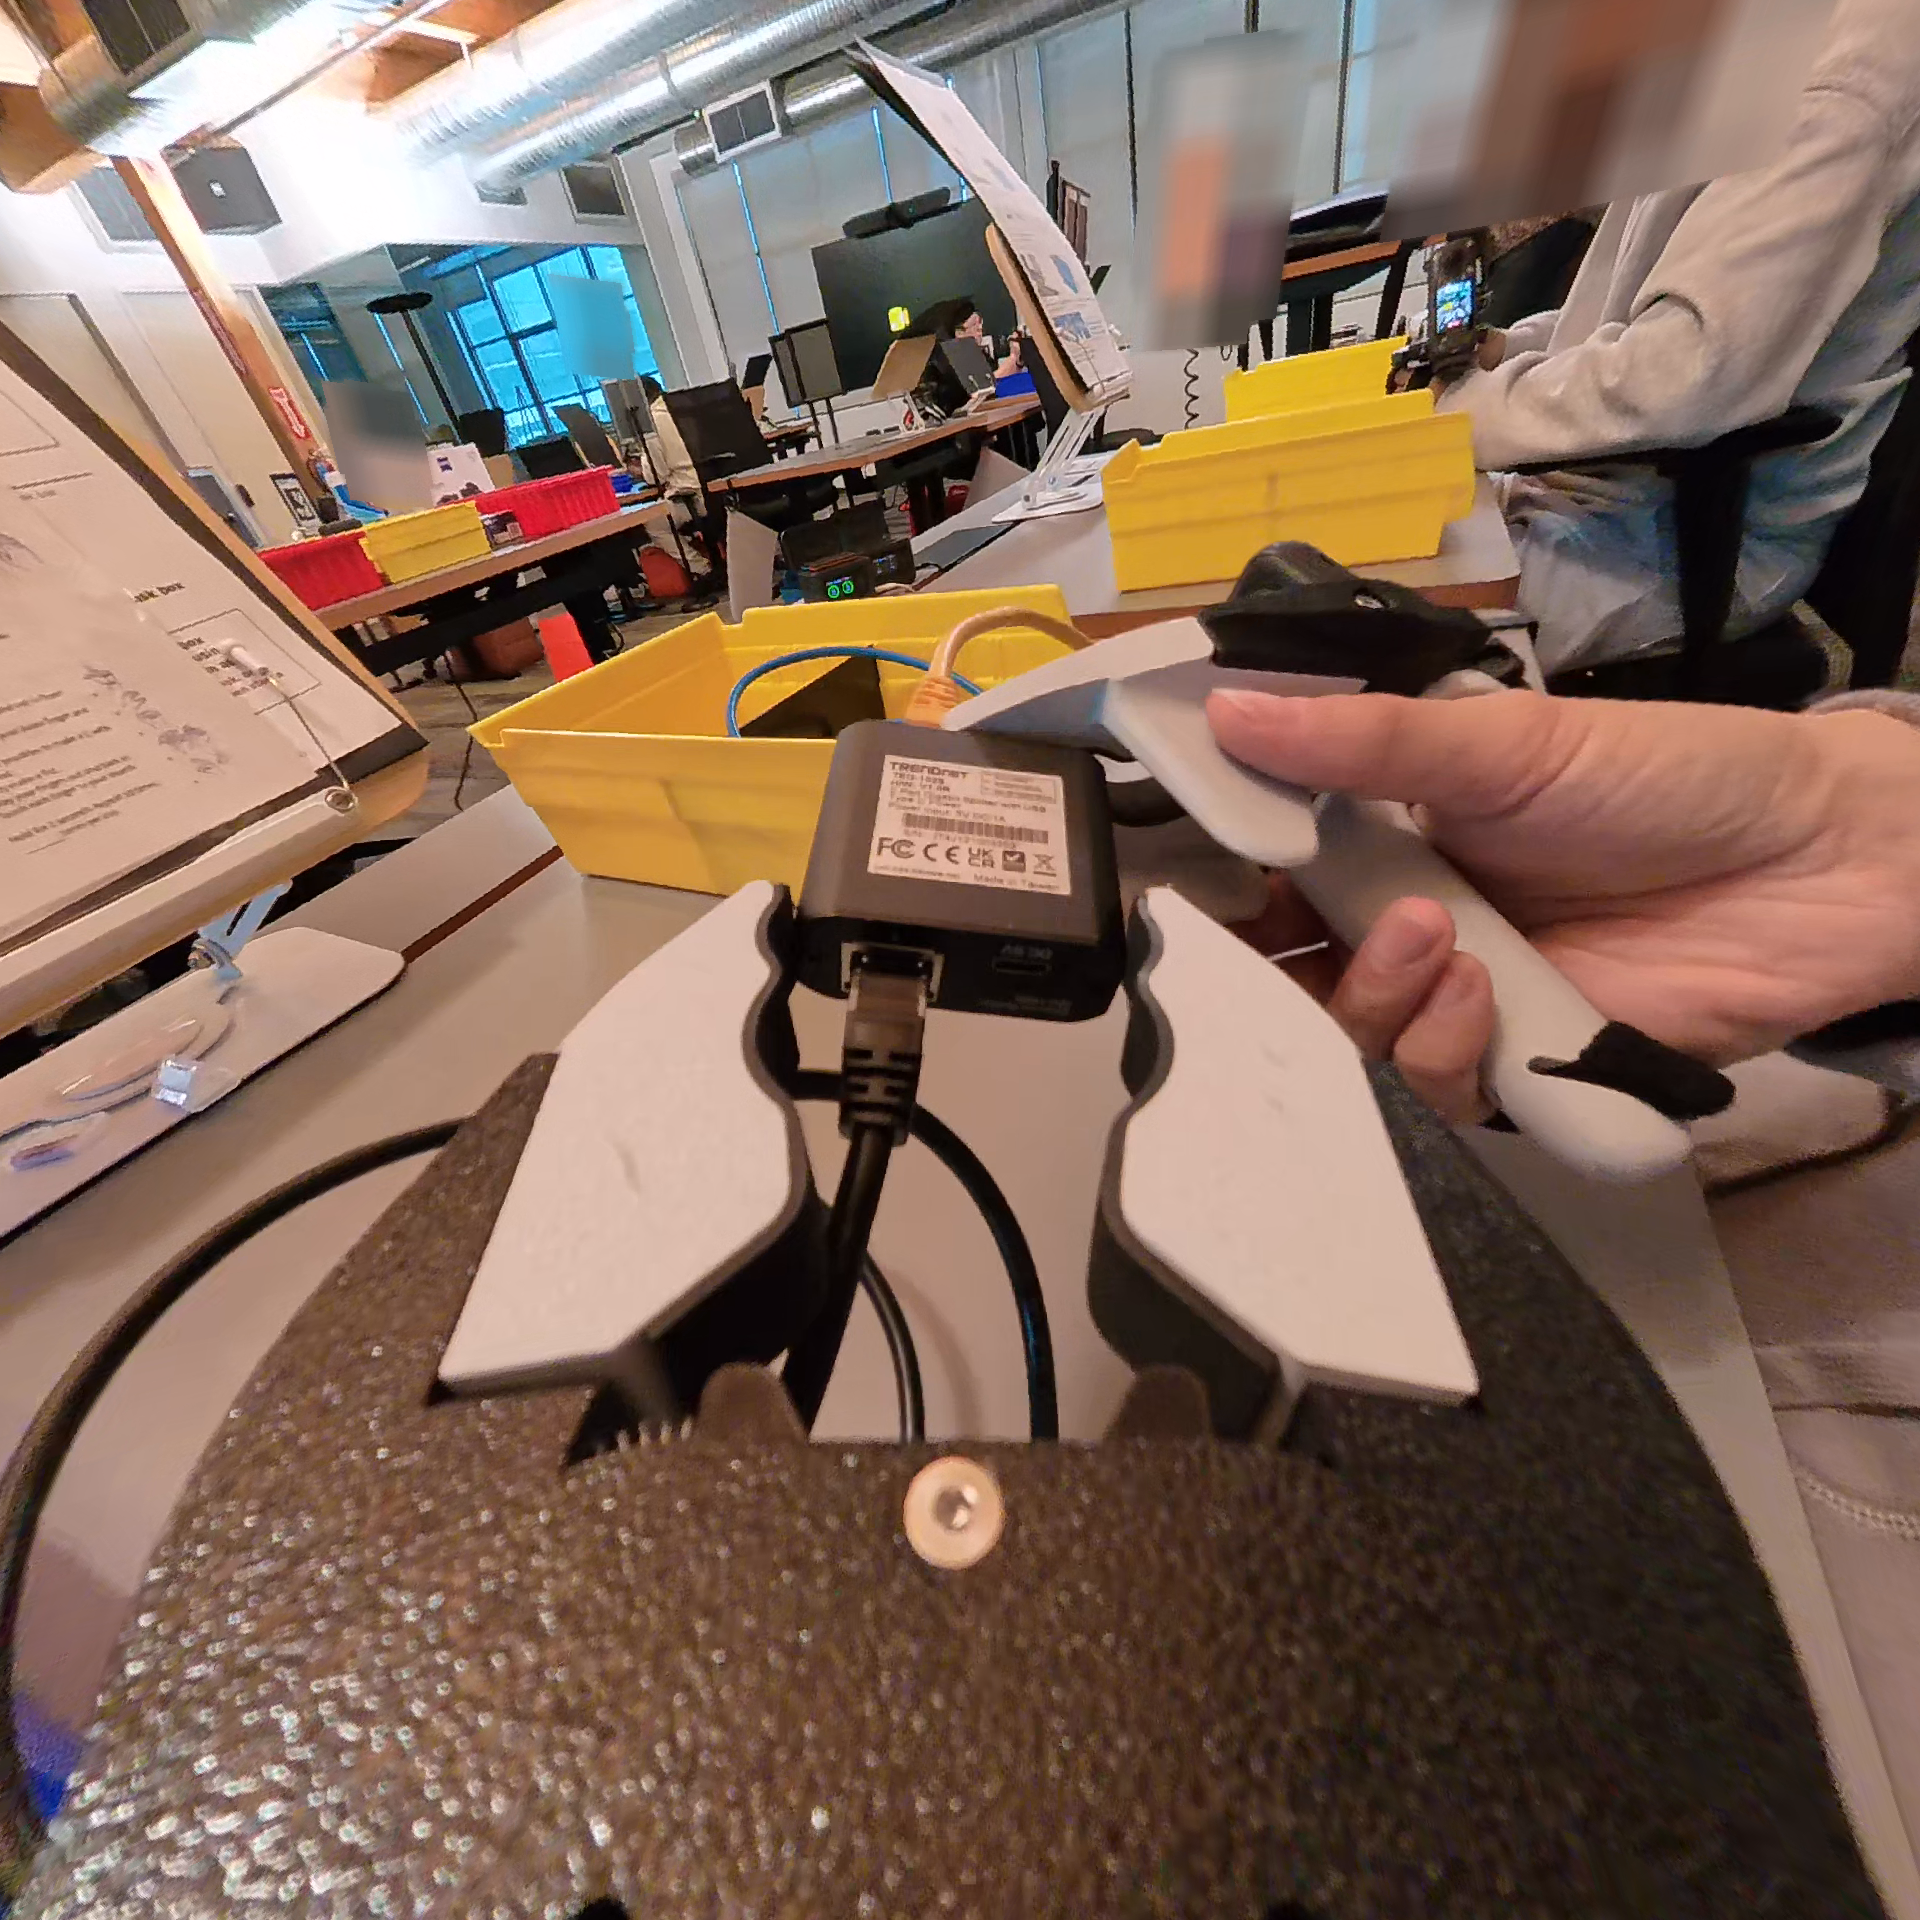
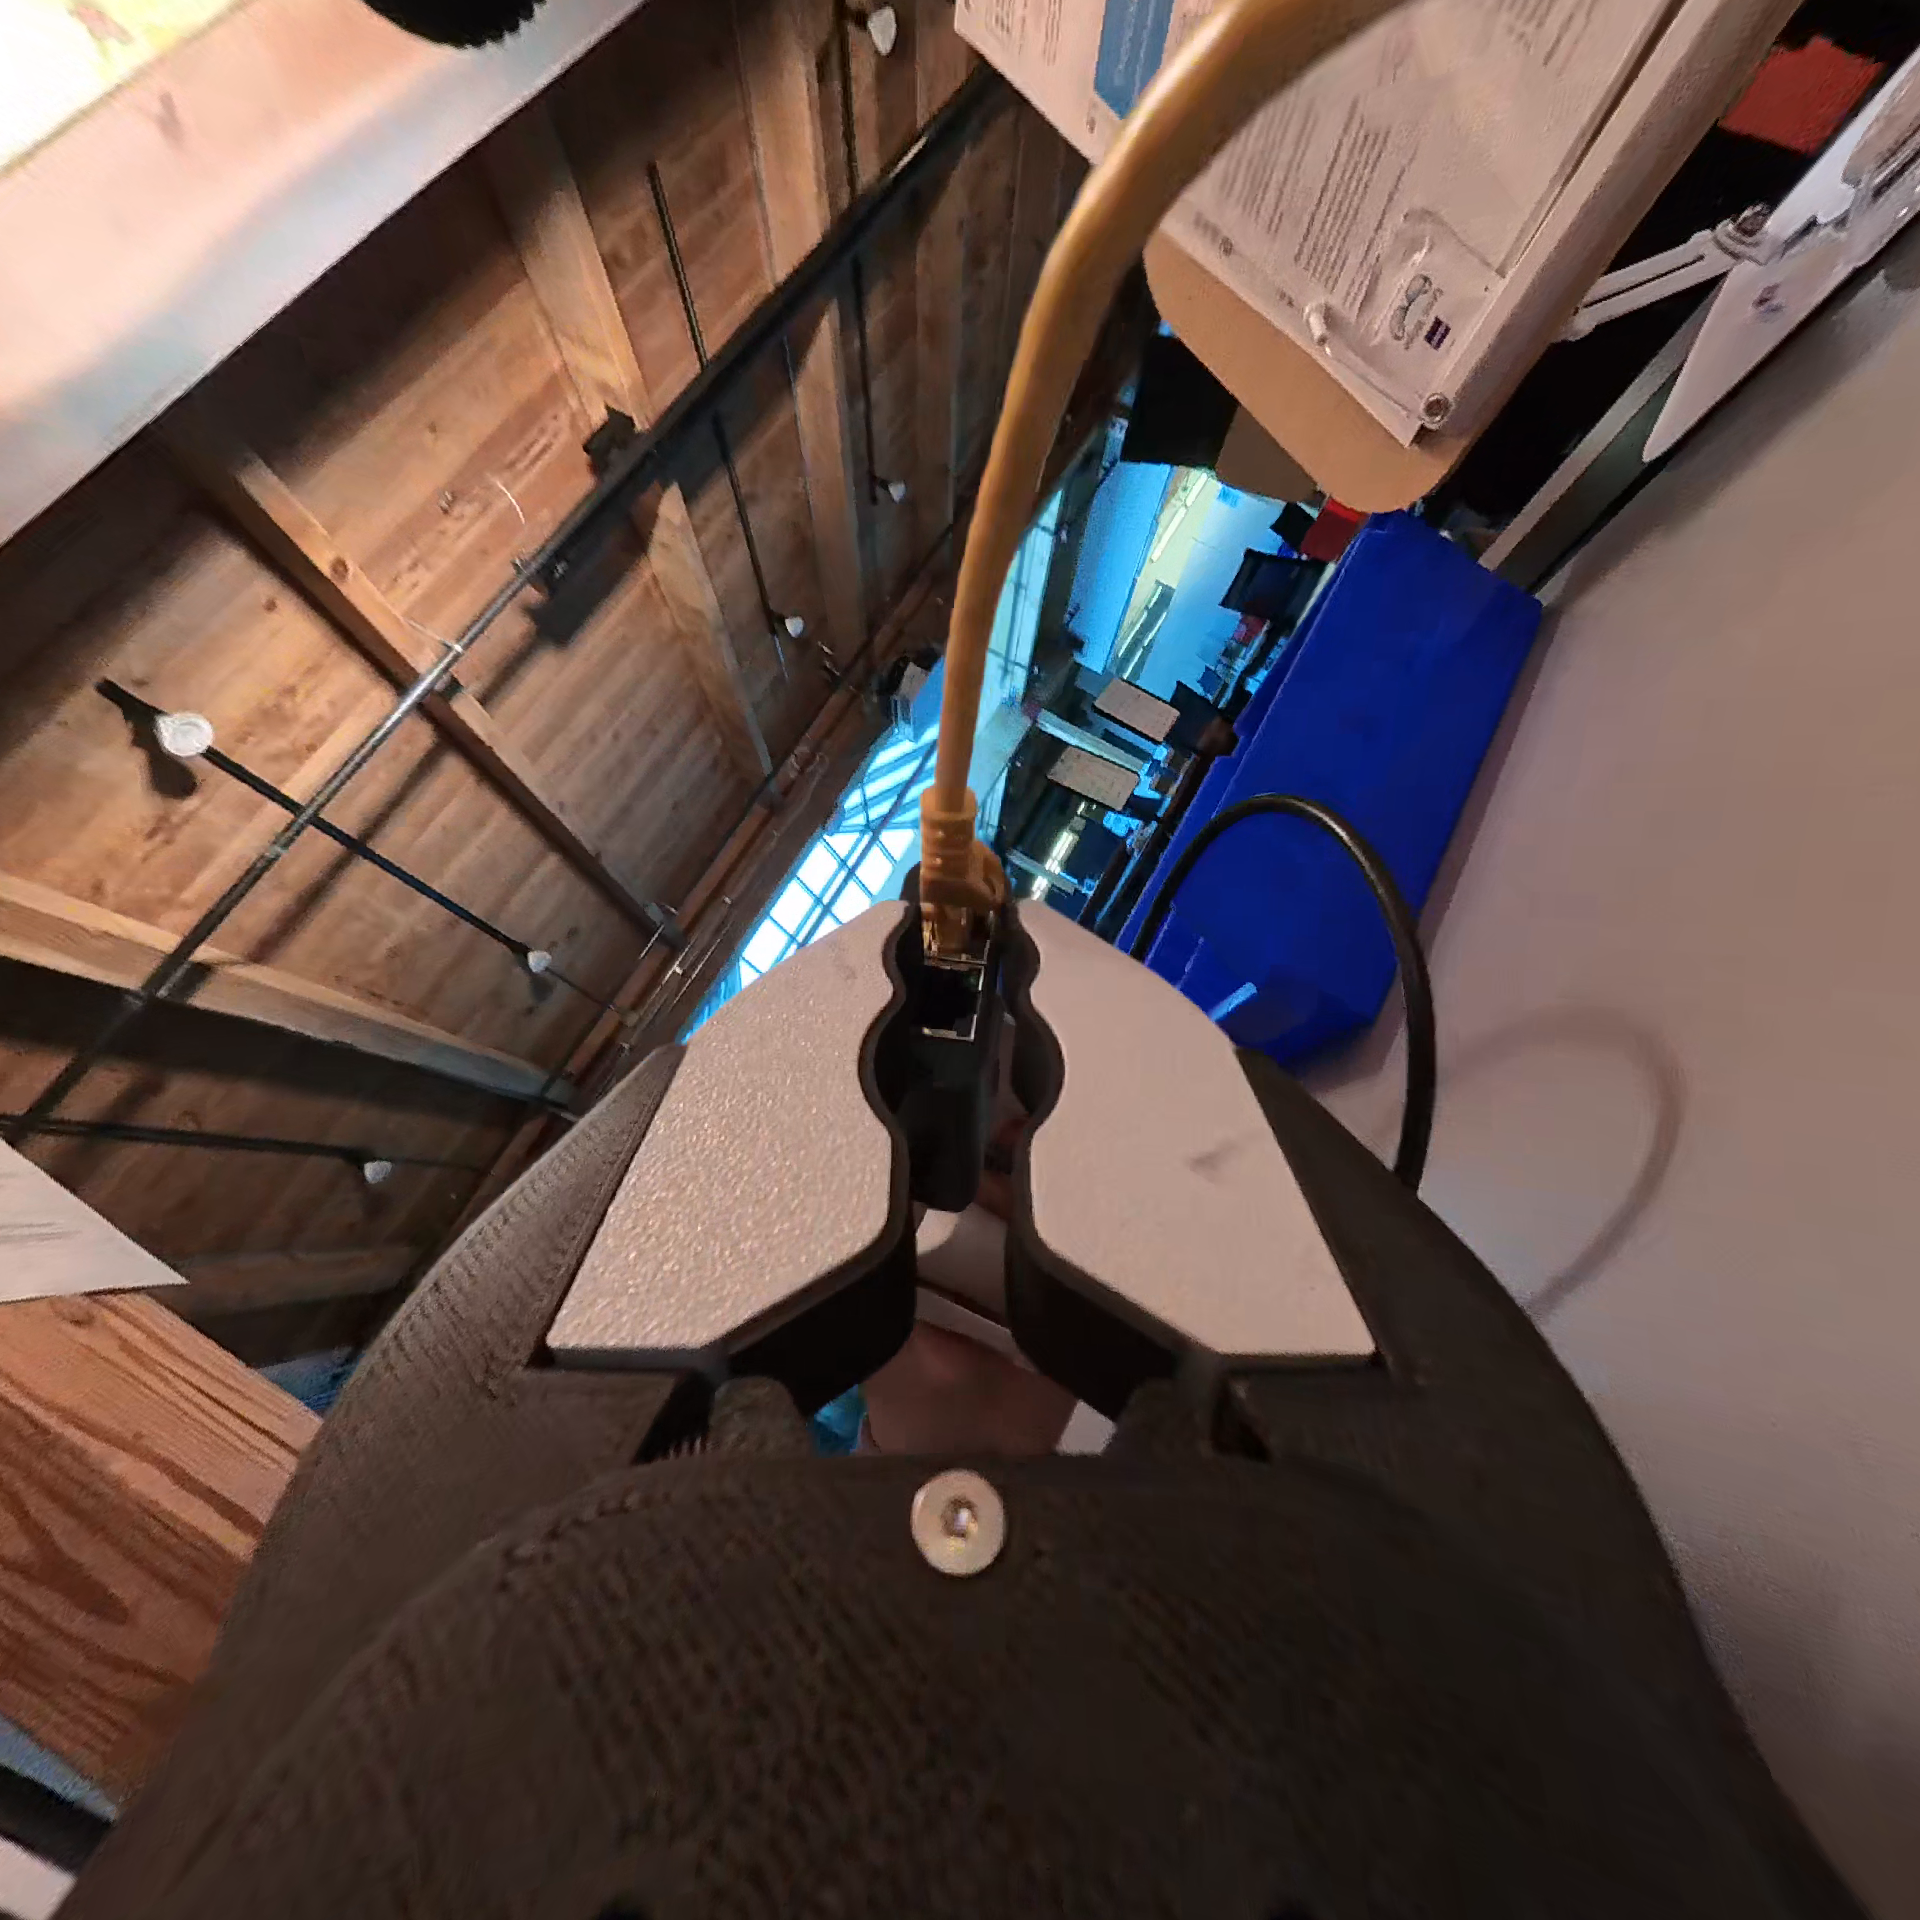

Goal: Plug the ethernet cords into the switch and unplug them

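Note:
A small black switch is clamped across its width between the fingers of my left gripper, held above the table. A black ethernet cord is plugged into its near port. My right gripper, held by a hand, reaches in from the right to the switch's far end. In the right wrist view my right gripper is shut around the plug of a yellow cord, which sits in a port of the switch. One port beside it is empty.
A yellow bin with a blue cable stands just behind the switch. A document stand is at the left, more yellow bins and a seated person at the right. A blue bin stands on the table. My two grippers' fingertips are within a few centimetres of each other.

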A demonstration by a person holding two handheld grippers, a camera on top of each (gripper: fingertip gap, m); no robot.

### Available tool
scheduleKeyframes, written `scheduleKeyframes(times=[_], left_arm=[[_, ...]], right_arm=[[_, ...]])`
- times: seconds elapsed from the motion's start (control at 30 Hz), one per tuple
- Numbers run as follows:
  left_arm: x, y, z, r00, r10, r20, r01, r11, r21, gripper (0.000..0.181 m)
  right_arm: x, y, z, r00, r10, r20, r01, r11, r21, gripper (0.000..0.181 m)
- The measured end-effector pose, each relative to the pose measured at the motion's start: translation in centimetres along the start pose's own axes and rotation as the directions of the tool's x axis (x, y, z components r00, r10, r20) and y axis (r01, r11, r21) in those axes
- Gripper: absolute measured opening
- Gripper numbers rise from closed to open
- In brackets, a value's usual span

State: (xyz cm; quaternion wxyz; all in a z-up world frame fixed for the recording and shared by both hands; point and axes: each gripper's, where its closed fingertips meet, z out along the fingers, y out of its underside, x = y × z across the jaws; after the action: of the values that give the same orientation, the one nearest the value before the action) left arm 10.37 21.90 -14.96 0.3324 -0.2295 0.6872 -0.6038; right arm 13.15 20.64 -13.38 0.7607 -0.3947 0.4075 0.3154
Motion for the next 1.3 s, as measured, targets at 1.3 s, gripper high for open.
scheduleKeyframes(times=[1.3], left_arm=[[0.1, 1.2, 1.7, 0.993, 0.08, 0.081, -0.073, 0.994, -0.079, 0.06]], right_arm=[[1.2, -1.0, -0.5, 0.998, -0.035, -0.047, 0.038, 0.997, 0.067, 0.01]])
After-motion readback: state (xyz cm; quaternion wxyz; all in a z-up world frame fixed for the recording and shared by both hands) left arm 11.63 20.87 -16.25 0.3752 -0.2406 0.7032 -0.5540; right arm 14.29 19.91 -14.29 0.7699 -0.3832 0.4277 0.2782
